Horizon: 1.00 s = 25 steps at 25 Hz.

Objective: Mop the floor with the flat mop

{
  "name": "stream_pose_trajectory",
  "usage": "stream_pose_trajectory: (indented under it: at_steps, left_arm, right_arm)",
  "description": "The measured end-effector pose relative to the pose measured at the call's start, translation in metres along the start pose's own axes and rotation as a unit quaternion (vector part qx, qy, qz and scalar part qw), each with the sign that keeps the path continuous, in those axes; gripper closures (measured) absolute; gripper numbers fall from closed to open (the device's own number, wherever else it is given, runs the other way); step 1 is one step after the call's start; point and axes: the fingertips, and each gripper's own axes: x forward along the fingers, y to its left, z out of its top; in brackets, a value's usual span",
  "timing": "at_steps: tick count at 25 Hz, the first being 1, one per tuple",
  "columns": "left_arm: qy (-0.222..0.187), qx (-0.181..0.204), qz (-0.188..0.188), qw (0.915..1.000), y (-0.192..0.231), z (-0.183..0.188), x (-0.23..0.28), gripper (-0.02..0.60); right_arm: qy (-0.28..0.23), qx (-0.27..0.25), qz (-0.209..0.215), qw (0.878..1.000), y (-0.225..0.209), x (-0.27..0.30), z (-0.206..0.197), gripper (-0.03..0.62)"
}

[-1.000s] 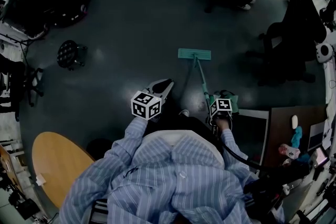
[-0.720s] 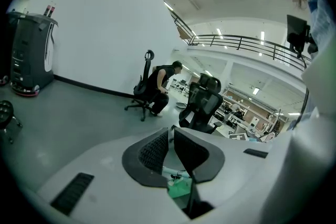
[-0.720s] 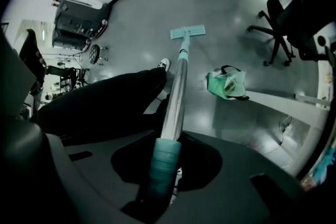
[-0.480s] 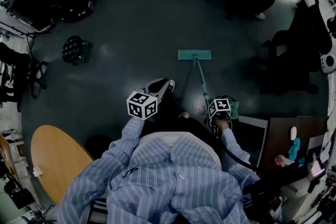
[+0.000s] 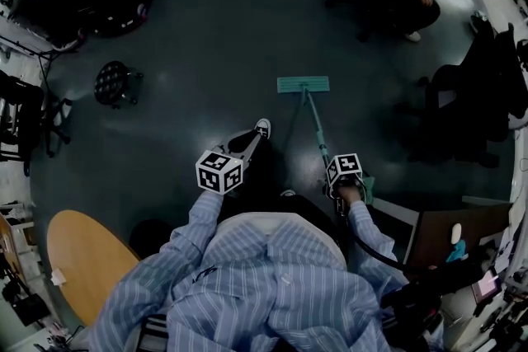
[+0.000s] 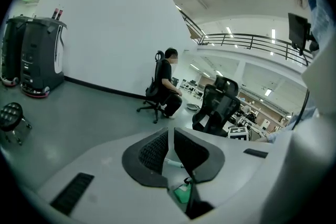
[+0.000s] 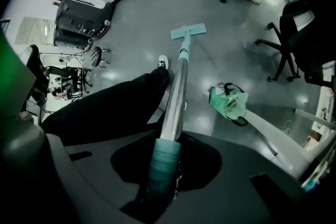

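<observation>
Head view looks steeply down on a person in a striped blue shirt standing on a dark grey floor (image 5: 206, 29). The flat mop with a teal rectangular head (image 5: 303, 84) lies flat on that floor just above the centre of the frame, and its silver metal pole (image 5: 316, 124) slants down and right to the right gripper (image 5: 337, 180). In the right gripper view the jaws are clamped on the teal grip sleeve (image 7: 164, 162) at the top of the pole, so this gripper alone carries the mop. The left gripper (image 6: 170, 140) is held out level at centre left, well apart from the pole; its ribbed black pads stand almost together, with only a thin slit between them, and they hold nothing. The mopping looks to be under way, mid-stroke, with much of the floor yet to be covered. The next move probably calls for pushing or drawing the head along while keeping it flat, and the free left gripper could take the pole lower down for steadier control. One container shows: a soft green bag with dark handles (image 7: 229, 103) sits on the floor right of the pole, its mouth open, with something pale inside that cannot be made out.
</observation>
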Motion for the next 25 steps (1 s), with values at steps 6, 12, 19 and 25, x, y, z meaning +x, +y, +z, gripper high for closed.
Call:
stream_pose_trajectory:
  at_steps: [6,12,19,25]
  left_arm:
    - [0.019,0.002,0.000,0.9998,0.061,0.038,0.030,0.546]
    - [0.035,-0.007,0.000,0.9993,0.122,0.074,0.067,0.546]
    - [0.042,-0.034,0.006,0.9985,0.192,0.111,0.107,0.546]
    - [0.037,-0.050,0.006,0.9980,0.238,0.149,0.150,0.546]
  right_arm:
    - [0.002,-0.003,0.005,1.000,0.028,-0.027,0.083,0.517]
    - [0.001,-0.005,0.015,1.000,0.055,-0.057,0.188,0.516]
    - [-0.007,-0.009,0.006,1.000,0.081,-0.090,0.326,0.516]
    - [-0.010,-0.017,0.002,1.000,0.100,-0.120,0.445,0.516]
